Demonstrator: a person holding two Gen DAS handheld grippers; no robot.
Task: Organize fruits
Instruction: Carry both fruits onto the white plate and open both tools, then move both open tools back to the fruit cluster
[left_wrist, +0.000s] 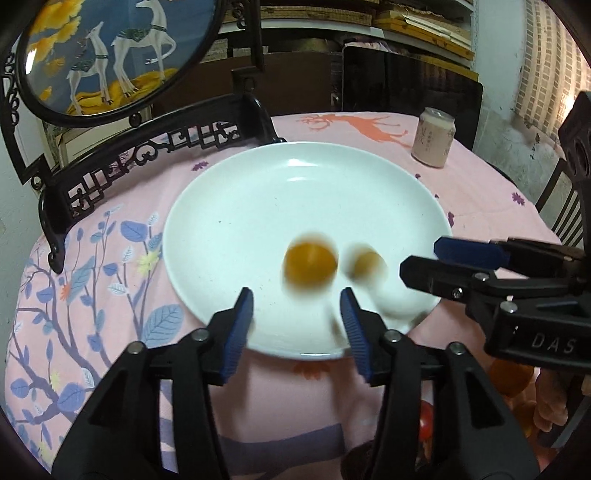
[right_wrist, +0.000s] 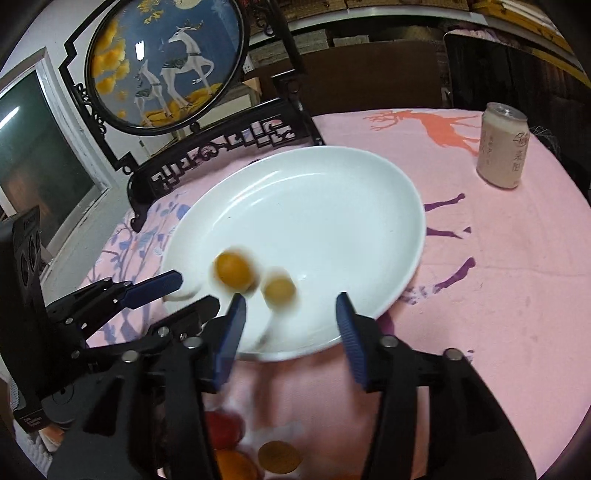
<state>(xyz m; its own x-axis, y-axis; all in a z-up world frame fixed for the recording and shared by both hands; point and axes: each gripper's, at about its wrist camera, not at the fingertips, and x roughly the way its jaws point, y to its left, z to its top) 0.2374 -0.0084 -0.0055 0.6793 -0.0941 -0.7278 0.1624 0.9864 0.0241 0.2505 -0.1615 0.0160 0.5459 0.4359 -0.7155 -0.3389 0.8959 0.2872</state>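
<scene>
**Two fruits on plate, both jaws empty**

White plate (left_wrist: 258, 206) sits on desk w/ pink cloth (right_wrist: 498, 295). Two orange fruits on its near part, blurred: bigger one (left_wrist: 309, 264) just beside smaller one (left_wrist: 365, 264). Left gripper (left_wrist: 297, 314) over plate's near rim, jaws partly apart, nothing btwn them. Right gripper (right_wrist: 291, 321) same: jaws apart, empty, fruits just ahead. Can (right_wrist: 502, 147) stands far right, well apart. More fruit (right_wrist: 279, 458) at near edge.

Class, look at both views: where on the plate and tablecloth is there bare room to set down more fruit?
Free: the white plate's far half, beyond the two orange fruits; also the pink cloth between plate and can. Crowded: the near rim, where both fruits and both grippers meet.
</scene>
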